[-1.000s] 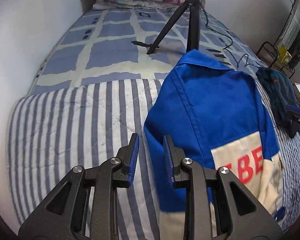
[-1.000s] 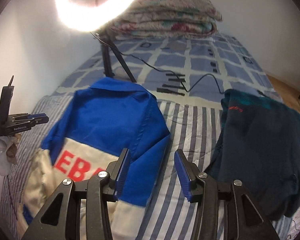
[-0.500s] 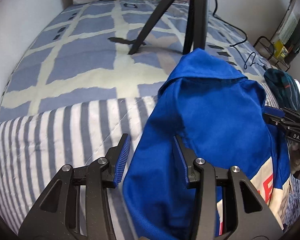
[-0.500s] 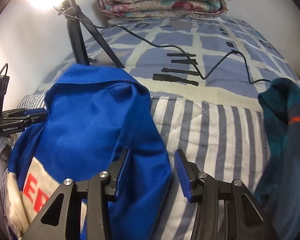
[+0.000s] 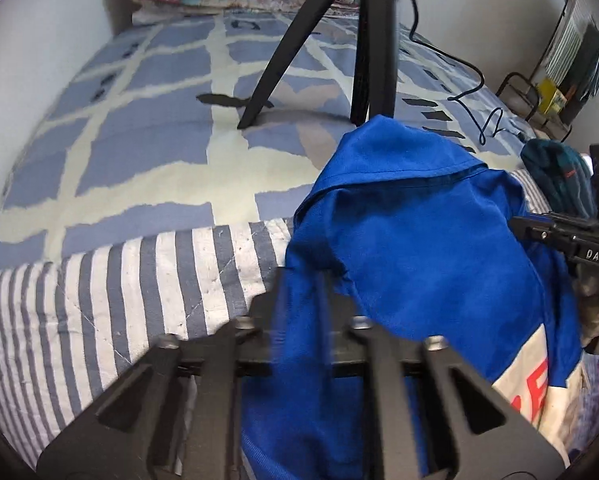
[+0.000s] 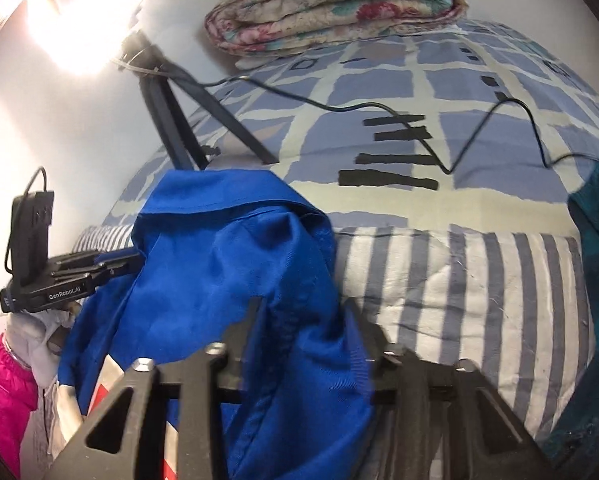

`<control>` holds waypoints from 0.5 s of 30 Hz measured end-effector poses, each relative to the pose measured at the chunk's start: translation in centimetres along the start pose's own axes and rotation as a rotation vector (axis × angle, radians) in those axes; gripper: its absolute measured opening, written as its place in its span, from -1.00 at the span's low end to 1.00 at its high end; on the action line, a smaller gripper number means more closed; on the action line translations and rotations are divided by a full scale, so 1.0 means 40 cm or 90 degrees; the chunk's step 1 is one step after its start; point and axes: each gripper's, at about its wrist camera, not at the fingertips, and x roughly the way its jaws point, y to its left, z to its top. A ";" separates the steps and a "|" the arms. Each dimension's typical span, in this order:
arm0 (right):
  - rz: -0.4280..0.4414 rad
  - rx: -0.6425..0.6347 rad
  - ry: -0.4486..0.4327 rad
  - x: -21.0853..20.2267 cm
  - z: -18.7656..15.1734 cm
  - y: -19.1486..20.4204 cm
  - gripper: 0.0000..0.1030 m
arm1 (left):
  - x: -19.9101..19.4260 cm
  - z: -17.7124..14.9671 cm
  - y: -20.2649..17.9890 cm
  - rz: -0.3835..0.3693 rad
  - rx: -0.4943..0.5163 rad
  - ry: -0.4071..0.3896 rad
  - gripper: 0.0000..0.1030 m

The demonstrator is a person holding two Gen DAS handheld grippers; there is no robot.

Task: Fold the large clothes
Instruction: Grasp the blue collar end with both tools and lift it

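The blue jacket (image 5: 427,248) lies on the striped quilt (image 5: 111,300), filling the lower right of the left wrist view and the lower left of the right wrist view, its collar toward the tripod and its cream panel with red lettering at the near edge. Your left gripper (image 5: 299,280) has just been closing, and its fingers are now pressed together on a fold of blue cloth along the jacket's left side. Your right gripper (image 6: 303,312) has also been closing; it pinches a thicker bunch of the same cloth at the jacket's right side, likely a sleeve or side seam.

By the look of it you are early in the fold: both sides are gripped, but the jacket is still rumpled and humped, with no clean crease showing. Bringing the sides in and doubling the body remain.

Mind the surroundings. The tripod (image 5: 339,40) stands just beyond the collar in the upper centre, its cable (image 6: 379,108) trailing across the checked bedspread (image 5: 139,120). A dark teal garment (image 6: 595,260) waits at the right edge, near the jacket. A folded floral blanket (image 6: 339,8) sits at the top, well clear.
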 end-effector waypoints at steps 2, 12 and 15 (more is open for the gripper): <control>-0.023 -0.011 -0.004 -0.006 0.001 0.011 -0.77 | -0.010 -0.002 -0.004 0.008 0.000 -0.012 -0.96; -0.066 -0.033 -0.075 -0.111 0.011 0.079 -0.94 | -0.159 -0.007 -0.014 -0.021 -0.002 -0.096 -1.00; -0.061 -0.029 -0.097 -0.158 0.014 0.101 -0.95 | -0.208 -0.012 -0.026 -0.039 -0.003 -0.110 -1.00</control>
